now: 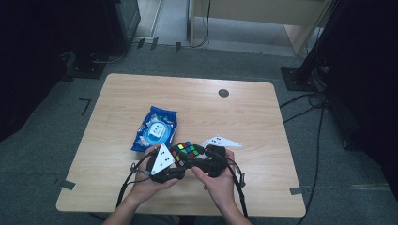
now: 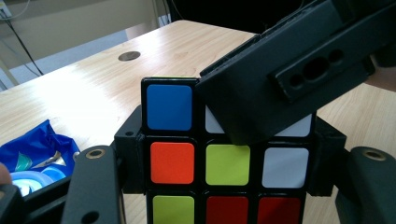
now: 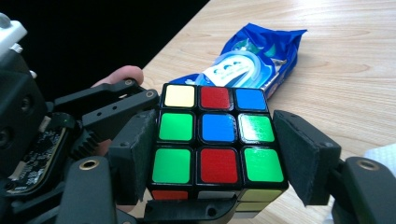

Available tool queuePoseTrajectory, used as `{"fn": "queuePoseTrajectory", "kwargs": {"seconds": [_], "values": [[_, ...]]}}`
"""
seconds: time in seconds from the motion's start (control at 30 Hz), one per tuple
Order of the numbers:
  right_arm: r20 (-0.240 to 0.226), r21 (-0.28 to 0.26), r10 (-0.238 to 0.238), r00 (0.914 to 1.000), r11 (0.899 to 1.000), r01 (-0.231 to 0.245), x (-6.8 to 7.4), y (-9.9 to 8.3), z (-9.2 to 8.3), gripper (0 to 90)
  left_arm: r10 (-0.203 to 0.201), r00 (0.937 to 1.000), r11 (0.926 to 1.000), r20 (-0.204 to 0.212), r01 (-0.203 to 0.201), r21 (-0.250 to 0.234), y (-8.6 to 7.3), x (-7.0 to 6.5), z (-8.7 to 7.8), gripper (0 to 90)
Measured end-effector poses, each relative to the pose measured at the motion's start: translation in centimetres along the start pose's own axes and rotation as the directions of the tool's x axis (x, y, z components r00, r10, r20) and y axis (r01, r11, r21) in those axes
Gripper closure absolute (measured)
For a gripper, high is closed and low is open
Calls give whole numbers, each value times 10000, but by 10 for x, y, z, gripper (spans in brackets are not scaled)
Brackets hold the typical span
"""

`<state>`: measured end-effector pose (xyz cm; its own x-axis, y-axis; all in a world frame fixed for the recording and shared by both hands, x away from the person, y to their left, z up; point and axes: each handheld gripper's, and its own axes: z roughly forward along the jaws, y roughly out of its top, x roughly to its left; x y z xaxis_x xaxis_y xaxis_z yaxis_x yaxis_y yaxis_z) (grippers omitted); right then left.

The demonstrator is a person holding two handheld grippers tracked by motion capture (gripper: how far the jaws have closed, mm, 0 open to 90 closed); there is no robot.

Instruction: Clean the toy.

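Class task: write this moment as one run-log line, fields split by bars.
left tool: clamped on cube | right tool: open, jaws astride cube | blue packet: on table, untouched

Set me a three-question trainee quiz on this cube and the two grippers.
1. True or false: the blue packet lies on the table.
2. The cube is clamped by: A the left gripper; B the right gripper; C nothing.
3. What sits between the right gripper's open jaws?
Key: 1 true; 2 A; 3 the cube.
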<state>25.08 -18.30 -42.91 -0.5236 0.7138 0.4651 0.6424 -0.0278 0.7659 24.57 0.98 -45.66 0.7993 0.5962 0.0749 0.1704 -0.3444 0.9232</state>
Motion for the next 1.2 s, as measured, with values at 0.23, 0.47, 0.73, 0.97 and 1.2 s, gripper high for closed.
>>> {"fn": "queuePoseTrajectory", "kwargs": {"seconds": [0.23,0.47,0.73,0.97,1.2], "values": [[569,129,-922,9941,9957,916,9,1,-2,339,34,10000,10000,6,-34,79,0,-2,2,333],[1472,592,-2348,9608,9718,2285,25,3,-1,338,96,9999,9999,54,-96,99,0,-2,2,333],[643,-785,-1267,9899,9882,1316,2,15,-25,343,-1688,9856,9856,-20,1688,-107,-2,33,-10,336],[728,-245,-1608,9843,9863,1630,-3,-4,-6,355,-2988,9543,9515,74,2985,-744,-2,58,-26,336],[368,-146,-2466,9684,9689,2472,23,-20,19,339,-2974,9543,9512,296,2988,-766,2,51,-24,336]]}}
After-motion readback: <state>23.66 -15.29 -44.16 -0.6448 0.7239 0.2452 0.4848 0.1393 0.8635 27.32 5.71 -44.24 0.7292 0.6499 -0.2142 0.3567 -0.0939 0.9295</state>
